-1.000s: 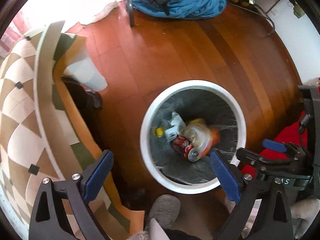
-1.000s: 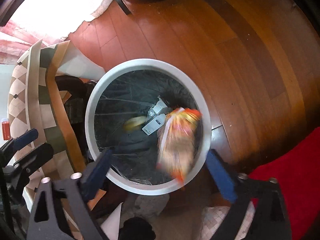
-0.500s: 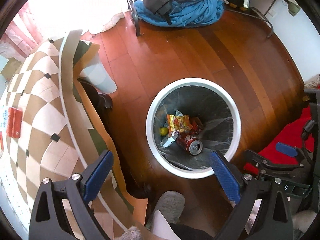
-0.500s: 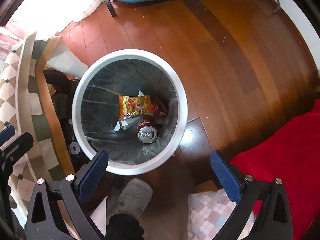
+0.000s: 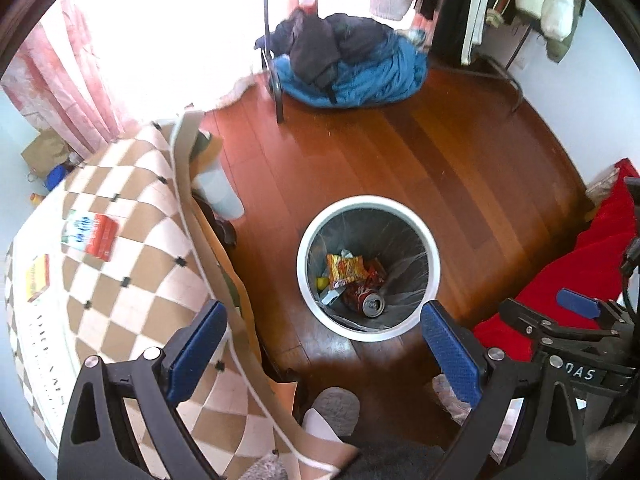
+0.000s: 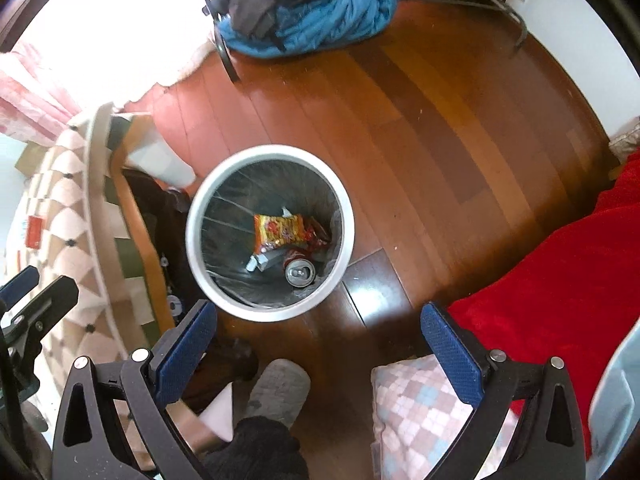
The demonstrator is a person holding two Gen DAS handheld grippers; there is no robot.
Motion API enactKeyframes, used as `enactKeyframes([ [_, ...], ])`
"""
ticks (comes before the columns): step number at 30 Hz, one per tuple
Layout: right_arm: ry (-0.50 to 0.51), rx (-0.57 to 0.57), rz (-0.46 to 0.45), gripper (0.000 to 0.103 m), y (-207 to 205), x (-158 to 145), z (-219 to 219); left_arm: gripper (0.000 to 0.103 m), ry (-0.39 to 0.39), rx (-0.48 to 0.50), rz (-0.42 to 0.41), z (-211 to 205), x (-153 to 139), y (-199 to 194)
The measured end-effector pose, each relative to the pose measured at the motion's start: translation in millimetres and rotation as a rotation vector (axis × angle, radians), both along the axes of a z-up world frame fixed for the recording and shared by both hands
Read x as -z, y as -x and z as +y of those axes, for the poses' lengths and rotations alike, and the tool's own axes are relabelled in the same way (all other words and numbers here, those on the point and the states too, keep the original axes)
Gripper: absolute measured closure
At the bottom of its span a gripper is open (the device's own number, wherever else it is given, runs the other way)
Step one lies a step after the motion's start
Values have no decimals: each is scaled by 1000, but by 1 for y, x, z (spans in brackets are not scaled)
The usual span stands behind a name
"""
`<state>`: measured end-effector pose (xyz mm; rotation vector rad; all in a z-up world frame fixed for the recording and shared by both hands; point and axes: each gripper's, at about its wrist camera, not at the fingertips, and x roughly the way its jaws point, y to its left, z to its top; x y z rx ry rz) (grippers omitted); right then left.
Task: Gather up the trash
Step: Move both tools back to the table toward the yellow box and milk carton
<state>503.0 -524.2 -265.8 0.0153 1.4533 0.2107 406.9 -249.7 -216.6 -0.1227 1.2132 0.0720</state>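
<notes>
Both the left gripper [image 5: 322, 346] and right gripper [image 6: 318, 340] hang wide and unloaded above the bin [image 6: 200, 258]; the packets [image 5: 90, 234] on the table beside the bin risk being overlooked.

Daylight is pouring through a bright window [image 5: 160, 28], washing out the glass, and pink curtains [image 5: 68, 92] are hanging beside it. A reddish-brown wooden floor [image 5: 400, 168] is shining under the glare. A desk under a checked brown-and-cream cloth [image 5: 132, 264] is standing at the left. A blue quilt [image 6: 320, 20] is lying heaped on the floor, clothes are hanging on a rack [image 5: 472, 8] by the white wall [image 5: 592, 92], and a red blanket [image 6: 560, 280] is spreading at the right.
</notes>
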Motion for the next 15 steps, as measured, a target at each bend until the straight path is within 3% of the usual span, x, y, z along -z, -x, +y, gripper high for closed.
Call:
enactKeyframes([
  [7,-79,16,-92,0,24,-76,6,4,-2,-49,-96,27,-54,34],
  [12,-137,-16,-162,0,36,-127,35,4,9,-151,-134,80,-83,57],
  [15,-178,-82,-188,0,41,-151,76,4,3,-233,-155,128,-90,74],
])
